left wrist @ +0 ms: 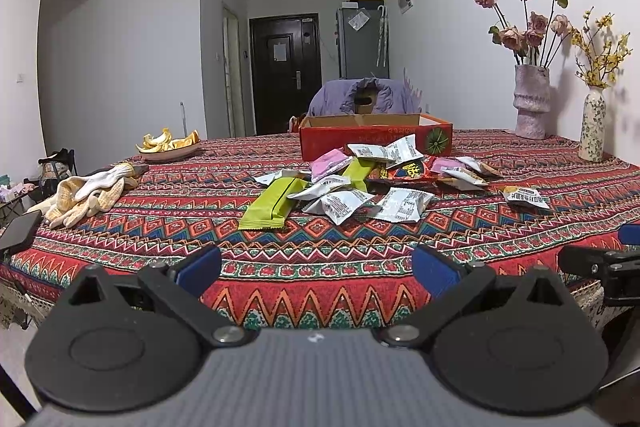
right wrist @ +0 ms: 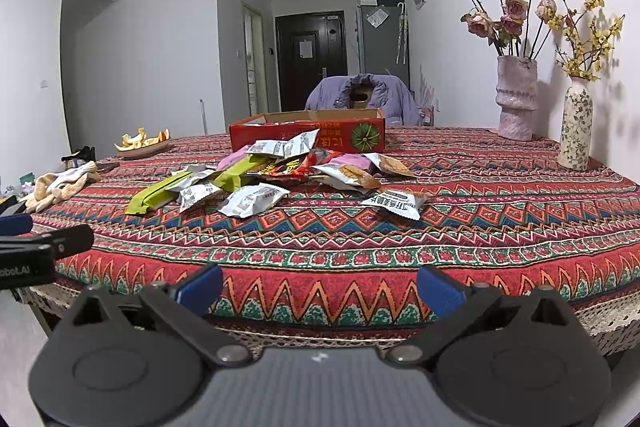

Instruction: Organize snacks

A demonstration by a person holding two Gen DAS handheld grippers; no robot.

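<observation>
A heap of snack packets lies mid-table on the patterned cloth: green bars, white packets, pink ones and a red bag. One white packet lies apart to the right. Behind the heap stands an open red cardboard box. My left gripper is open at the table's near edge, nothing between its blue pads. My right gripper is open too, empty, also short of the heap.
A plate of orange peels, work gloves and a phone lie at the left. Two vases of flowers stand at the far right by the wall. A chair with a purple jacket faces the far side.
</observation>
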